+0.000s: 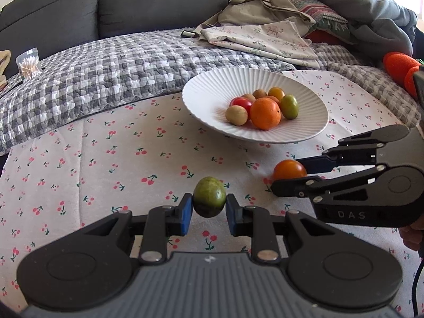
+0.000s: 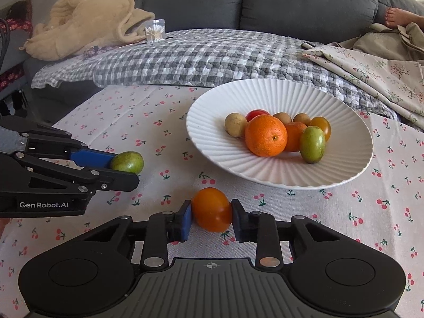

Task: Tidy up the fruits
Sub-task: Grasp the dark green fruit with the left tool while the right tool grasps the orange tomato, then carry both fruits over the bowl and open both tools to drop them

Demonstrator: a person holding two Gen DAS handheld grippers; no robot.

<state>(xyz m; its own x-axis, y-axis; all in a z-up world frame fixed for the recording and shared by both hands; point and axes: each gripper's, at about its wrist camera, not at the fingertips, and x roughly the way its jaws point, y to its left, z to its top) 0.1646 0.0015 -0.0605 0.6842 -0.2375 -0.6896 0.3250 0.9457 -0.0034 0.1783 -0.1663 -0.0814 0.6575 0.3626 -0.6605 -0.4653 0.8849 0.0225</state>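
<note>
The left gripper [image 1: 209, 210] was closed on a small green oval fruit [image 1: 209, 196], its blue-padded fingers [image 1: 187, 213] pressing the fruit from both sides just above the white cloth printed with red cherries [image 1: 106, 164]. The right gripper [image 2: 211, 218] was clamped in the same way on a round orange-yellow tomato [image 2: 212, 209], which sat low over the cloth — whether it touched the fabric could not be told.

Beyond both grippers stood a wide white ribbed ceramic bowl [image 2: 220, 100]. It held a large orange [image 2: 265, 135] at the front, a second green oval fruit [image 2: 312, 144] just beside it, a pale brown round fruit [image 2: 235, 124] on the other side, a red tomato [image 2: 256, 113] behind, and several smaller brownish and yellow fruits at the back.

Behind the bowl lay a grey-and-white checked quilt [image 2: 185, 55] on a dark grey sofa [image 2: 291, 2].
</note>
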